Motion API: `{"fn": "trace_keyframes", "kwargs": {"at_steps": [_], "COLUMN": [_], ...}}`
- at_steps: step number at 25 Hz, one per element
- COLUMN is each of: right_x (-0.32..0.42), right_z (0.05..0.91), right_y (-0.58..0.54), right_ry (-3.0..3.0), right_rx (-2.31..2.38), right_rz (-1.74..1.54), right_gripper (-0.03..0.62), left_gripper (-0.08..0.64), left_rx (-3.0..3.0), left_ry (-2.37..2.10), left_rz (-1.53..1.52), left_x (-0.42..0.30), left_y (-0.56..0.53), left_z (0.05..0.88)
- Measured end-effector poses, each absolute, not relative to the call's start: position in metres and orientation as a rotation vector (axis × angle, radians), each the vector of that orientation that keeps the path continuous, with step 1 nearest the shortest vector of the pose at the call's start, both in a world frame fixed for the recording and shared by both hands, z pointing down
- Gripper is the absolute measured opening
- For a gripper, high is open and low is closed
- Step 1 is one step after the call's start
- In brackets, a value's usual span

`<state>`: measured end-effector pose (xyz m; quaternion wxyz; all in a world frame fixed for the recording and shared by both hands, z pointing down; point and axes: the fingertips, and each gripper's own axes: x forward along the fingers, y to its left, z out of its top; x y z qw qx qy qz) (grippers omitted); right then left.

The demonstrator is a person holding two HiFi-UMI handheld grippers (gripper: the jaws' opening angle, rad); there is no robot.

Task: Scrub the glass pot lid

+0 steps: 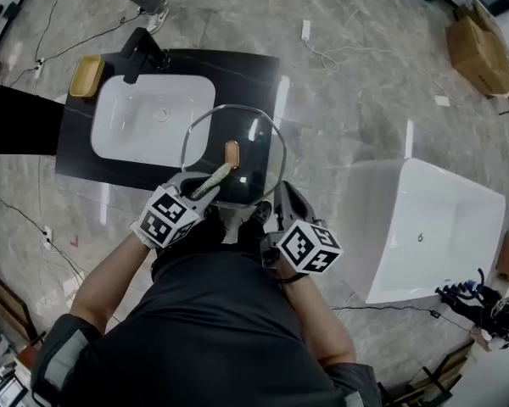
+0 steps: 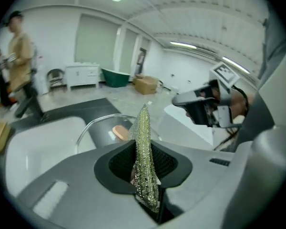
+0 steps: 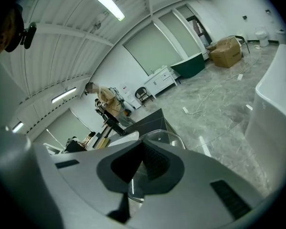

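Gripping glass pot lid (image 1: 253, 134) by rim, apparently thinly, right gripper (image 1: 267, 213) may lose it when left gripper (image 1: 205, 192), clenching scouring pad (image 1: 216, 179), presses.

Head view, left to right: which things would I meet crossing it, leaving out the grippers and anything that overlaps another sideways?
Tan rectangular dish → white rounded-rectangle sink basin → clear round glass pot lid → white rectangular bathtub.

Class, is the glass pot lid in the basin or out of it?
Out: the right gripper holds the glass pot lid by its rim, beside the white basin.
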<state>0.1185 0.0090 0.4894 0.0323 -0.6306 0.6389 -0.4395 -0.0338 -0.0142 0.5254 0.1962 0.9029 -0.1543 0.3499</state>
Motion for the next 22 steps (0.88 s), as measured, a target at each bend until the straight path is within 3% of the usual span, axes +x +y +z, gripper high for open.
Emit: {"fn": "trace_keyframes", "kwargs": {"at_steps": [8, 22], "right_x": [0.113, 0.149], "right_z": [0.479, 0.502], "right_y": [-0.039, -0.017], "right_ry": [2.144, 2.145], "right_rx": [-1.827, -1.795], "right_rz": [-1.322, -1.415], "right_gripper": [0.008, 0.007], "left_gripper": [0.074, 0.074], "left_rx": [1.98, 2.016], "left_ry": [-1.071, -1.208], "left_rz": [0.728, 0.923], "left_x": [-0.128, -0.082], "left_y": [-0.066, -0.044], "left_z": [0.571, 0.618]}}
